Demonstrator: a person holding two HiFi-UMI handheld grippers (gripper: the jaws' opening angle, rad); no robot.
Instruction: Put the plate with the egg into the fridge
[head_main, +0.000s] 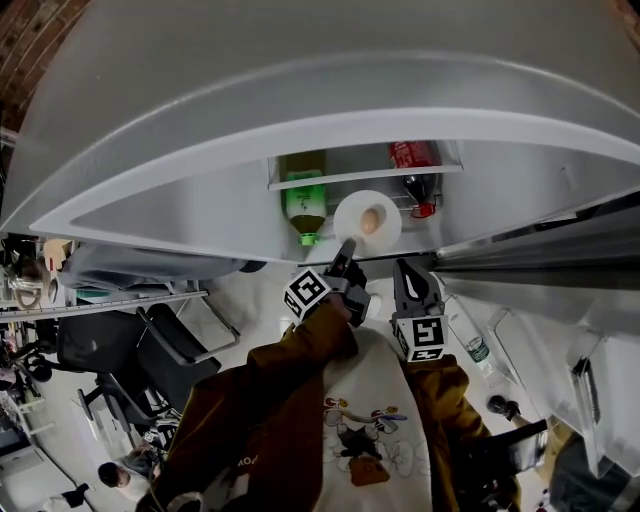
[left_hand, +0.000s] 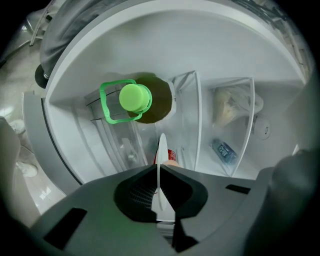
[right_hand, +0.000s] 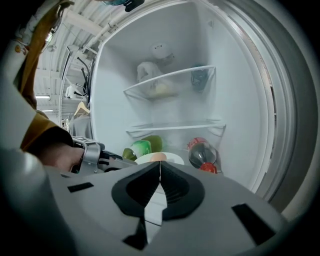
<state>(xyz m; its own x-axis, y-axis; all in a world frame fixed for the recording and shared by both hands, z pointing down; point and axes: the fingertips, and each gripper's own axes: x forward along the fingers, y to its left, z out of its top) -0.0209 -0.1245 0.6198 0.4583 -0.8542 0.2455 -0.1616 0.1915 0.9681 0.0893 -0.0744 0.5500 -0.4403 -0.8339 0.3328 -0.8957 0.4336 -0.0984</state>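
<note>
Left gripper, jaws clamped on its rim, holds the plate level so the egg won't roll, inside the open fridge. Right gripper waits alongside, jaws closed and empty.

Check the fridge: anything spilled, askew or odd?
No spill or damage shows. Two bottles lie on their sides in the fridge, a green-capped bottle and a red-capped bottle. Between them the left gripper holds the plate with the egg by its rim alone.
</note>
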